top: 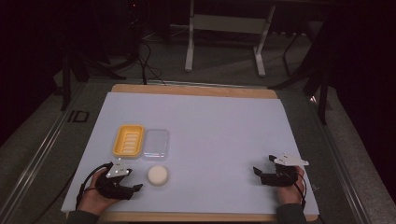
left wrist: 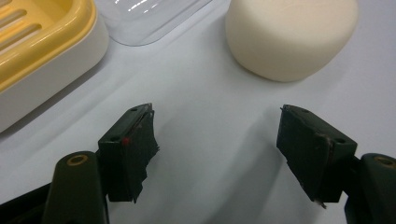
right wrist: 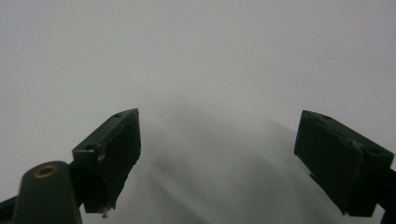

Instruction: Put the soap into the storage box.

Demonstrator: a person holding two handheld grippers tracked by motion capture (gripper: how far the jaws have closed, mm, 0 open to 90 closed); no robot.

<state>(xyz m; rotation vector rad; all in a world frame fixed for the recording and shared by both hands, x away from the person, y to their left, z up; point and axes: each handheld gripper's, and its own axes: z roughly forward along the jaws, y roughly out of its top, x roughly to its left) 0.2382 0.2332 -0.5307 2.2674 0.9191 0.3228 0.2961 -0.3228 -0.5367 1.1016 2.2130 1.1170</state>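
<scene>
A round cream soap bar [top: 158,175] [left wrist: 290,35] lies on the white mat near the front left. Behind it stand a yellow soap dish [top: 128,140] [left wrist: 32,51] and, to its right, a clear plastic lid [top: 155,144] [left wrist: 149,16]. My left gripper [top: 135,189] [left wrist: 217,149] rests on the mat just left of the soap, open, with nothing between its jaws; the soap is ahead and slightly right of them. My right gripper [top: 256,171] [right wrist: 219,158] sits at the front right, open over bare mat.
The white mat [top: 219,126] covers a wooden tabletop [top: 187,88]. Beyond the table's far edge are a white desk frame [top: 224,32] and cables on a dark floor. Each hand holds its gripper near the front edge.
</scene>
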